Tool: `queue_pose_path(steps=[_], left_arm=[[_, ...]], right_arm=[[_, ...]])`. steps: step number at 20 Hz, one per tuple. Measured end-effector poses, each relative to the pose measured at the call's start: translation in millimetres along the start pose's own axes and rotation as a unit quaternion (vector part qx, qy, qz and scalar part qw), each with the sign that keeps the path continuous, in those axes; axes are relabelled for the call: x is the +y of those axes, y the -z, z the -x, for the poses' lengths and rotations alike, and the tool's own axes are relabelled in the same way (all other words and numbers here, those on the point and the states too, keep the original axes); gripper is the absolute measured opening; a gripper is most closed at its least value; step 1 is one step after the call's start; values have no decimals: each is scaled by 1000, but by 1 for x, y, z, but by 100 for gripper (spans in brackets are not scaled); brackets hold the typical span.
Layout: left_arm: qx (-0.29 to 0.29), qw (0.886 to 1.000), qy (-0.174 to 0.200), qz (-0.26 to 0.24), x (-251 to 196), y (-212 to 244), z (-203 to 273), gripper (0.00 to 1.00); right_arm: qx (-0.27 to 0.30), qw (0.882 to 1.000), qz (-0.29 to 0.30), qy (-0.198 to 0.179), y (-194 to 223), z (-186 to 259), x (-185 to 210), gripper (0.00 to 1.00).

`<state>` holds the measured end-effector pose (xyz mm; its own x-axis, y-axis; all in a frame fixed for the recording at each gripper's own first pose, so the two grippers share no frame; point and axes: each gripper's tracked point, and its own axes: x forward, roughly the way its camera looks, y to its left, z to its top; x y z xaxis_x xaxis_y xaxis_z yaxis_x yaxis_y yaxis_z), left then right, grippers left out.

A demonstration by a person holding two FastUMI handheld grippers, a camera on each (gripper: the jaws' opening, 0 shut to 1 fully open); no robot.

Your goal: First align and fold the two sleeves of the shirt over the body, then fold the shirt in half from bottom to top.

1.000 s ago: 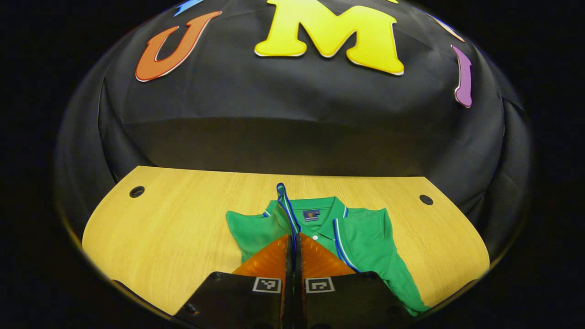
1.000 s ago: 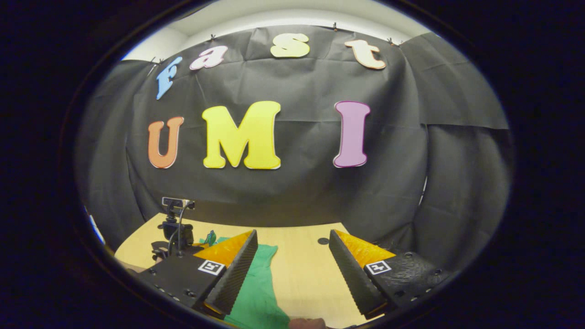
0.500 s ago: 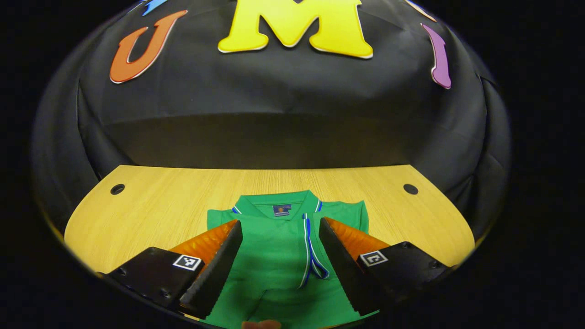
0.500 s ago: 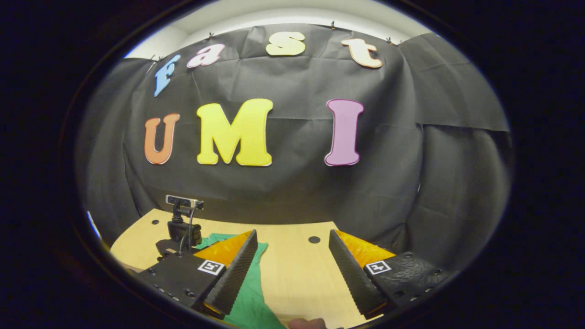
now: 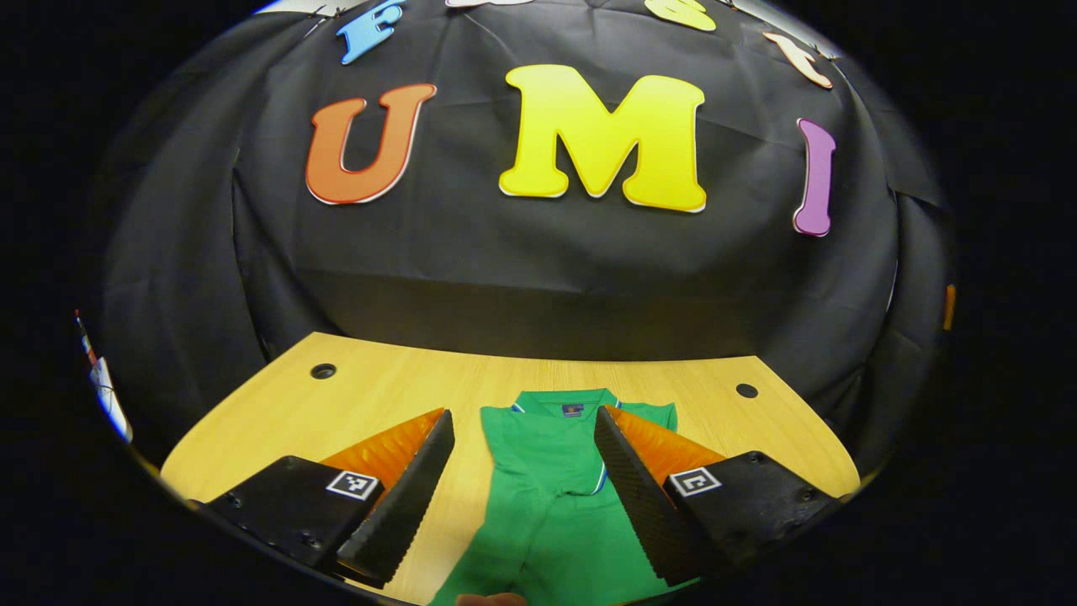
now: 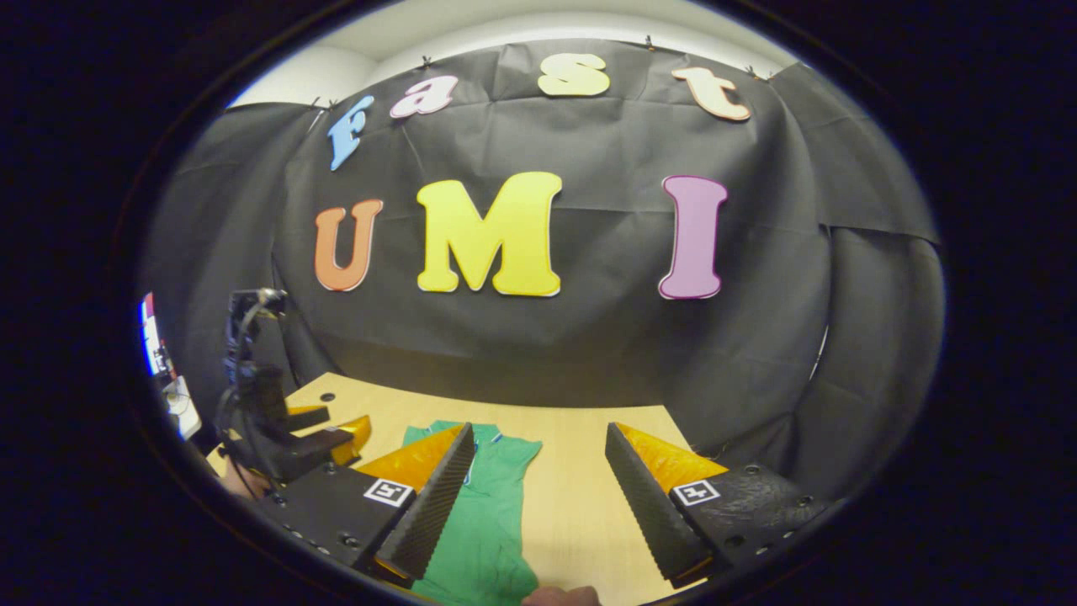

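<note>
Green shirt [image 5: 551, 497] lies flat on the wooden table [image 5: 370, 396], lower centre of frame — sleeves folded in. Left gripper [image 5: 523, 497] and right gripper [image 6: 538, 497] both spread wide, holding nothing.

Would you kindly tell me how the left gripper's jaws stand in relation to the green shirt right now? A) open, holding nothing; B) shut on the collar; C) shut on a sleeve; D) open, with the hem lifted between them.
A: in the left gripper view, the left gripper has its jaws spread wide, and the green shirt lies flat on the table between them, unpinched.
</note>
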<state>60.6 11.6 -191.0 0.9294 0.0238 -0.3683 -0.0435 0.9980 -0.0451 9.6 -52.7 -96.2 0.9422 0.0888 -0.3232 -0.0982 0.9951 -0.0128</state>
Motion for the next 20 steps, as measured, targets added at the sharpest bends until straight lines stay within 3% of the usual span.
queue_pose_path(steps=[7, 11, 14, 16, 20], left_arm=[[13, 1000, -12, -12, 45, 17, 105, 100], [89, 995, 21, -44, 55, 68, 130, 100], [189, 978, 64, -56, 50, 131, 156, 100], [261, 960, 88, -44, 47, 171, 172, 100], [375, 923, 83, -14, 54, 224, 188, 100]], right_arm=[[62, 997, 21, -34, 61, 30, 27, 95], [120, 991, 43, -44, 111, 53, 25, 96], [185, 980, 58, -41, 165, 64, 10, 98], [238, 969, 58, -38, 202, 75, -3, 96], [337, 939, 61, -32, 272, 89, -17, 96]])
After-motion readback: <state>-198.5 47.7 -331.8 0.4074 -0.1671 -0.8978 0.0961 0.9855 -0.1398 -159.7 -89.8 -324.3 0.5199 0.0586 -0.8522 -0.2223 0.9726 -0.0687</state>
